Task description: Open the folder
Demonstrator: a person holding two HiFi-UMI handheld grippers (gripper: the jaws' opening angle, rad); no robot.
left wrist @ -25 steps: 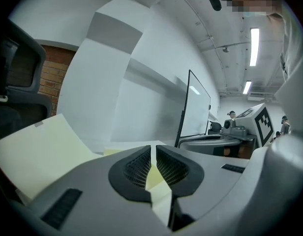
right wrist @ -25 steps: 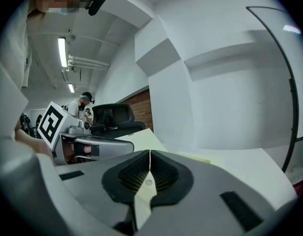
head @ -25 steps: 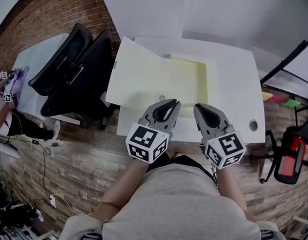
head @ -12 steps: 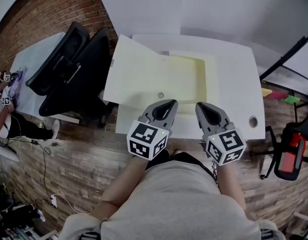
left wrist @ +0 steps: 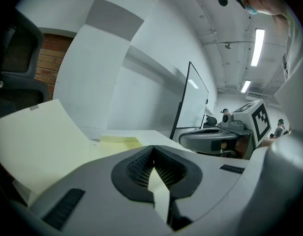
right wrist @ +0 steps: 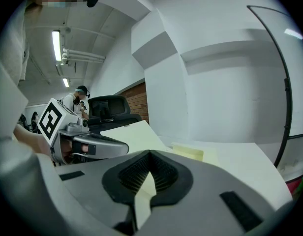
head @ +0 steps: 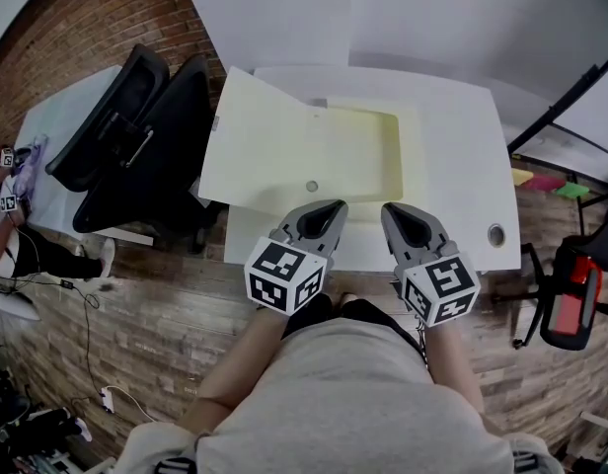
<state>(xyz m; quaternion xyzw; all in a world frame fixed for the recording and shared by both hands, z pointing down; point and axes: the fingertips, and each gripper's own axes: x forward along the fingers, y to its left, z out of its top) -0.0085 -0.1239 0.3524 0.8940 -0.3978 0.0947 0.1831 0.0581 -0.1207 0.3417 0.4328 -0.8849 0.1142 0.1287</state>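
A pale cream folder [head: 274, 151] lies open on the white table [head: 462, 166]. Its left flap spreads past the table's left edge, and the right half holds a yellowish sheet [head: 368, 146]. A small round snap [head: 311, 187] sits near the folder's front edge. My left gripper [head: 336, 206] hovers at the table's near edge, shut and holding nothing, its tips just in front of the folder [left wrist: 38, 141]. Beside it my right gripper [head: 390, 209] is also shut and holds nothing. In the gripper views the left gripper [left wrist: 152, 149] and the right gripper [right wrist: 149, 154] have their tips together.
Two black office chairs [head: 136, 136] stand against the table's left side. A cable hole [head: 495, 234] sits at the table's front right corner. Another chair with a red part [head: 566, 309] is at the right. A second white table [head: 57, 166] lies far left.
The left gripper's jaws have drawn together from a slight gap. Both grippers stay at the table's near edge, and the folder lies as before.
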